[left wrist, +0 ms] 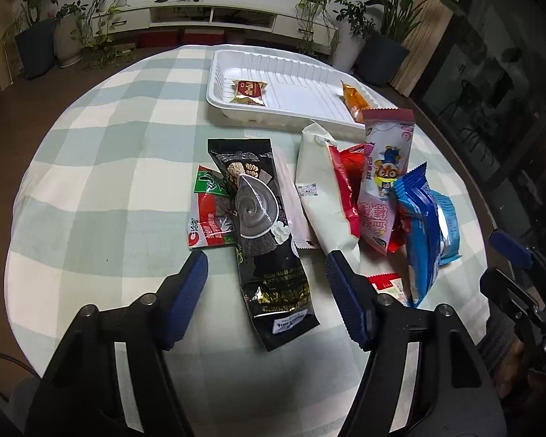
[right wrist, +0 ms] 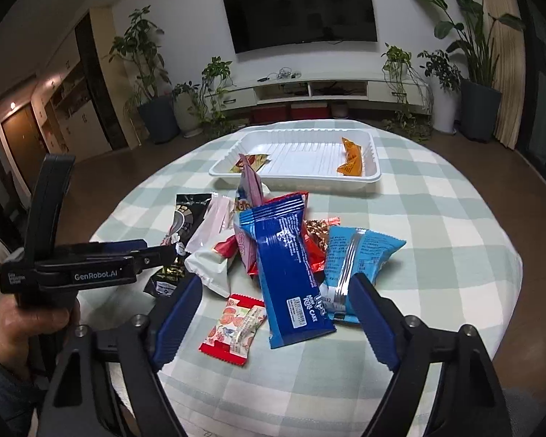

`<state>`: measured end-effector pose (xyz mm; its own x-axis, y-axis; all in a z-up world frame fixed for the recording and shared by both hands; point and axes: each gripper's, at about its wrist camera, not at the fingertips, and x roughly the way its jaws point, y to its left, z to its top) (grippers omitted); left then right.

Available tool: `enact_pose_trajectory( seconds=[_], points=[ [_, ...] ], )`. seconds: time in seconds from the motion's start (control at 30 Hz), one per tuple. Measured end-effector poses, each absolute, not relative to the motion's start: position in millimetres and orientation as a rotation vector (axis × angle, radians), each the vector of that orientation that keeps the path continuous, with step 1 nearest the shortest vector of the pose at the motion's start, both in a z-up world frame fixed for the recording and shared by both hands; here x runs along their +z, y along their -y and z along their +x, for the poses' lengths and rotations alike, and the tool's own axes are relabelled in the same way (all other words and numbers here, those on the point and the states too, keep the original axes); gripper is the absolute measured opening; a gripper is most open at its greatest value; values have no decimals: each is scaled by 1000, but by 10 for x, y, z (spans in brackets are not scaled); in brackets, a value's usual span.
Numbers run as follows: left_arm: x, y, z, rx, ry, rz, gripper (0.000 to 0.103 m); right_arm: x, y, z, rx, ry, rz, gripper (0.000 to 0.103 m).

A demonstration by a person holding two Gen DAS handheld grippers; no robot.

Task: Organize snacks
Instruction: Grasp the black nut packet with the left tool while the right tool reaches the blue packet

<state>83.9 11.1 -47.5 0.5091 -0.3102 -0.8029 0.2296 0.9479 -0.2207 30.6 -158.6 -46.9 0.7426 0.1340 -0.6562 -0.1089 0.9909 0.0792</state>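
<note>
A pile of snack packets lies on the checked tablecloth. In the left wrist view my left gripper (left wrist: 267, 266) is open and empty, its fingers on either side of the near end of a long black packet (left wrist: 264, 233). Beside that lie a white packet (left wrist: 324, 196), a pink packet (left wrist: 384, 174) and a dark blue packet (left wrist: 420, 233). In the right wrist view my right gripper (right wrist: 276, 287) is open and empty over the dark blue roll cake packet (right wrist: 287, 273). A white tray (right wrist: 373, 178) at the far side holds an orange packet (right wrist: 351, 158) and a red packet (left wrist: 247, 91).
A small red and white packet (right wrist: 234, 327) lies near my right gripper's left finger. A light blue packet (right wrist: 356, 258) lies at the right of the pile. The left gripper's body (right wrist: 72, 273) shows at the left of the right wrist view. Potted plants and a TV unit stand beyond.
</note>
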Motion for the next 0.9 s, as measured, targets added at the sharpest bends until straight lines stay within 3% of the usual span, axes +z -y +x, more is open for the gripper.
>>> enact_pose_trajectory(
  seconds=[0.17,0.27,0.57,0.6,0.9],
  points=[
    [-555,-91,984,-309,-1013,-61,62,-503,1577,413,123,-753,25,74],
    [-600,-80,1082,-313,-1031,-49,50,-532,1589,428,123,-761,28,73],
    [-673,-15,1201,-306,-1057,1,45,-610,1614,428,123,-782,39,73],
    [-691,-6,1216,-308,-1060,5,39,-614,1610,427,124,-781,38,73],
    [-711,-84,1198,-333,-1051,-17,26,-633,1621,455,125,-789,39,73]
  ],
)
